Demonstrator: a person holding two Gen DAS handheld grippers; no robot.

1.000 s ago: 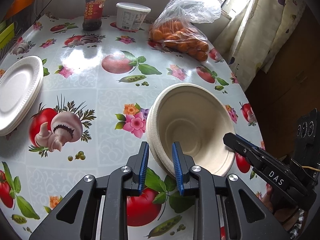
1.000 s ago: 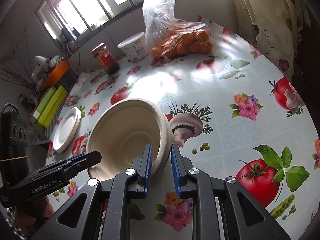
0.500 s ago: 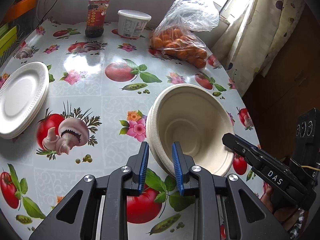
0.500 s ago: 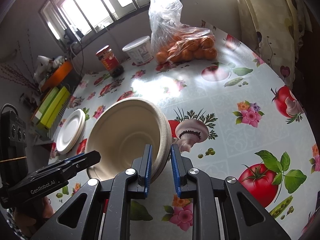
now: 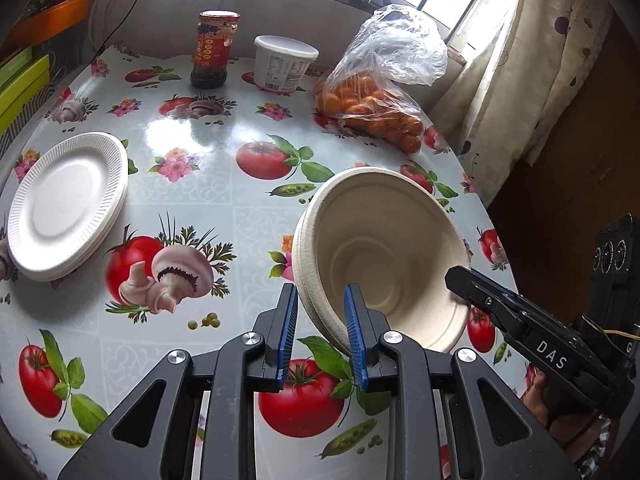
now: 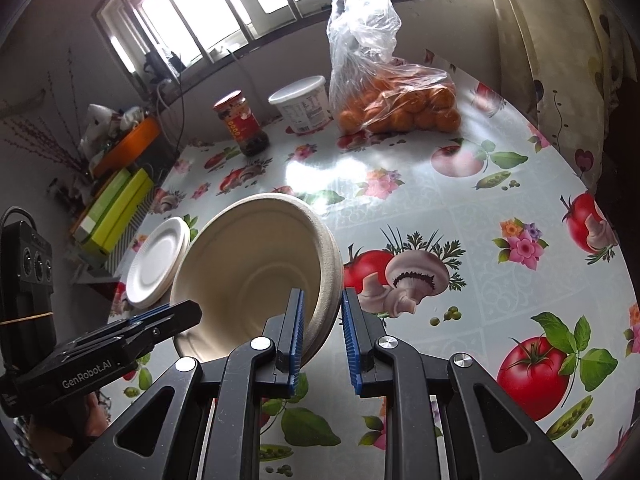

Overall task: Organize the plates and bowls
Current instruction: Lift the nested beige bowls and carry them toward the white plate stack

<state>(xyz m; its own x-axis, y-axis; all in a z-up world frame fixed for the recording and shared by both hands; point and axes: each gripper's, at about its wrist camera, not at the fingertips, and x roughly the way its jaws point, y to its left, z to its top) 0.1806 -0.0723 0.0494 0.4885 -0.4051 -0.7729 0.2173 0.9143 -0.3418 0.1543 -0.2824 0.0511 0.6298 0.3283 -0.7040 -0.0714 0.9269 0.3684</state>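
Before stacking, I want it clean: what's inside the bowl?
Nothing inside the bowl that shows; its bottom looks bare. Both claws cover bits of the rim.

Your left tongs [image 5: 320,334] pinch the near rim of a stack of tan bowls [image 5: 380,256], tipped up off the bench [image 5: 224,208]. Your right tongs [image 5: 460,280] grip the far rim. White plates [image 5: 66,206] sit stacked at the left. A jar [image 5: 214,50], a white tub [image 5: 284,62] and a bag of oranges [image 5: 376,100] stand at the back.

Plates [image 5: 66,204] left of bowls [image 5: 384,256]
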